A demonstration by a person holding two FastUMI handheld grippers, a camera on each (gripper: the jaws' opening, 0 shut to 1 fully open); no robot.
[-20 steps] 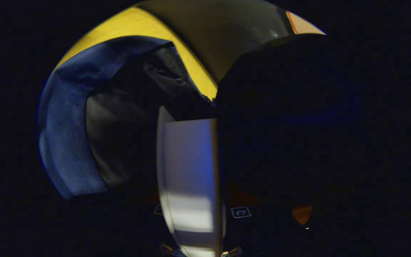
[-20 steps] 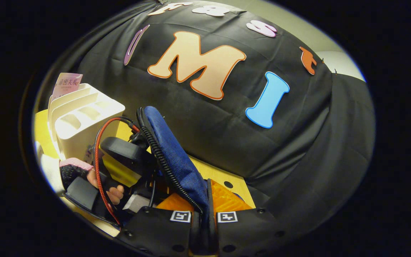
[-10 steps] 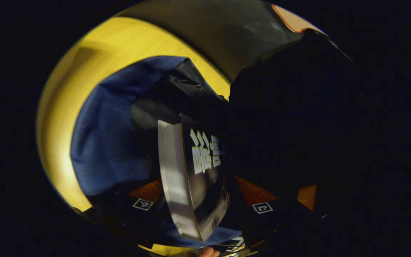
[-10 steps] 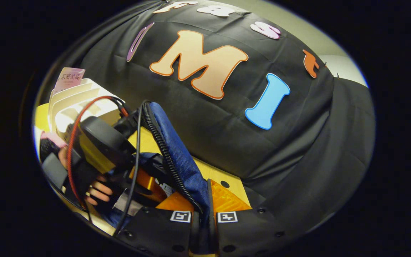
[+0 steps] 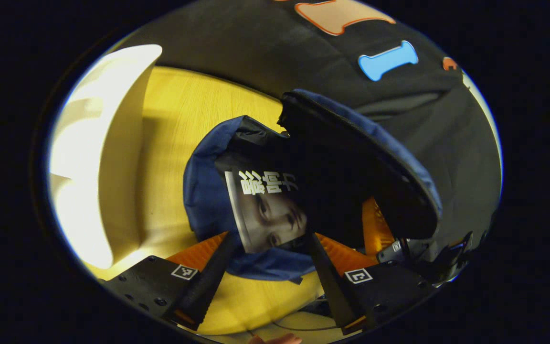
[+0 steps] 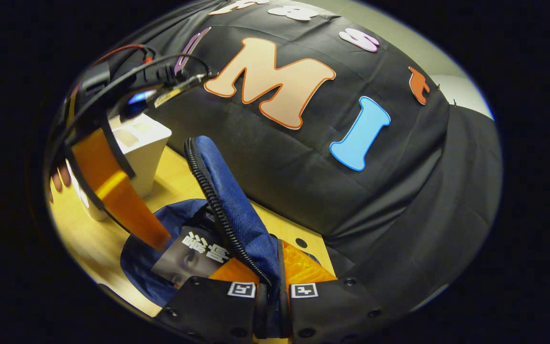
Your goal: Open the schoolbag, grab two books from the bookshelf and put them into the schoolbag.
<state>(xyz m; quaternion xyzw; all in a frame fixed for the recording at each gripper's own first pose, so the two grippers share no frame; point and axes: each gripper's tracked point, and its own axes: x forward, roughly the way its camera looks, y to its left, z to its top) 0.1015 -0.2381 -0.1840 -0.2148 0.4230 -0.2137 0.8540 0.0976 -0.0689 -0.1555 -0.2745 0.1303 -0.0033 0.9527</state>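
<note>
Left gripper view: blue schoolbag point(image 5: 208, 200) gapes, dark-covered book point(image 5: 265, 210) inside.

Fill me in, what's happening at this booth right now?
A person is packing books into a blue schoolbag on the yellow table. The right tongs are shut on the bag's flap, holding it up. The left tongs are open above the bag's mouth. A book with a face on its cover sits partly inside the bag, touched by neither finger. The white bookshelf stands beside the bag.
</note>
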